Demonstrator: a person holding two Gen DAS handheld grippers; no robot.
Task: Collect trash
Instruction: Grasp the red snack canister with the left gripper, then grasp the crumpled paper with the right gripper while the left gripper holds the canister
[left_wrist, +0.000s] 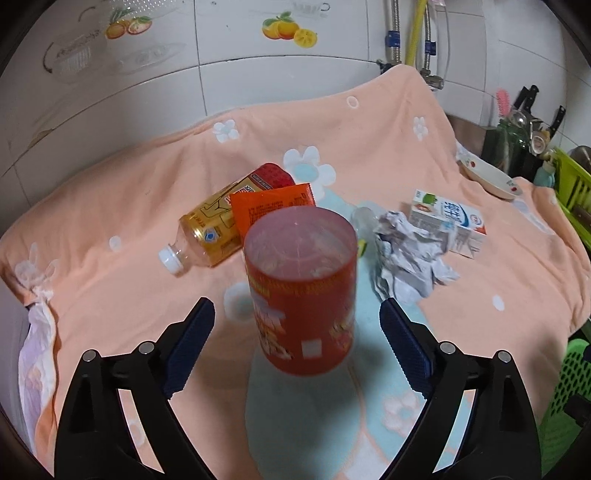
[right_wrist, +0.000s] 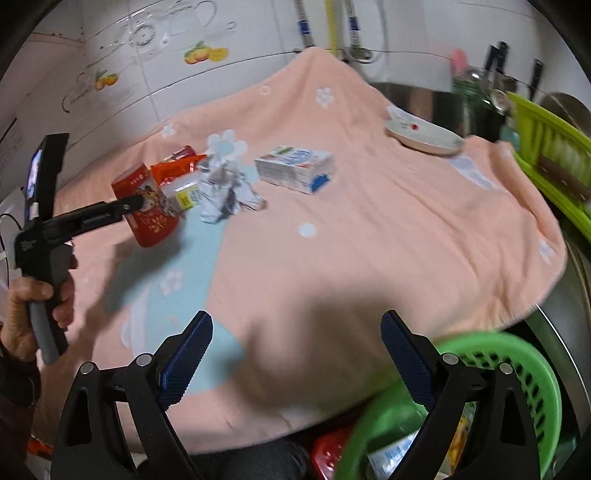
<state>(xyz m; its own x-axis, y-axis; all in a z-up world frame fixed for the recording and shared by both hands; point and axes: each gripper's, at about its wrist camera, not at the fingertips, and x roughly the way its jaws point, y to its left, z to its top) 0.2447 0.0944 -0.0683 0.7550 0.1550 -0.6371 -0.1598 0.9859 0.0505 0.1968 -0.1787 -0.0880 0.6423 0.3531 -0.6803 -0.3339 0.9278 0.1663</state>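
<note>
A red paper cup (left_wrist: 301, 291) stands upright on the peach flowered towel (left_wrist: 147, 288). My left gripper (left_wrist: 297, 321) is open, its blue pads on either side of the cup without touching it. Behind the cup lie an empty yellow-labelled bottle (left_wrist: 218, 225), an orange wrapper (left_wrist: 271, 210), crumpled paper (left_wrist: 410, 254) and a milk carton (left_wrist: 448, 225). In the right wrist view the left gripper (right_wrist: 133, 205) reaches the cup (right_wrist: 149, 210). My right gripper (right_wrist: 295, 343) is open and empty above the towel's front edge, beside a green basket (right_wrist: 517, 369) holding some trash.
A white plate (right_wrist: 421, 134) sits at the towel's back right. A green dish rack (right_wrist: 546, 162) and a knife and utensil holder (left_wrist: 517, 140) stand to the right. Tiled wall and pipes rise behind. The basket also shows in the left wrist view (left_wrist: 569, 380).
</note>
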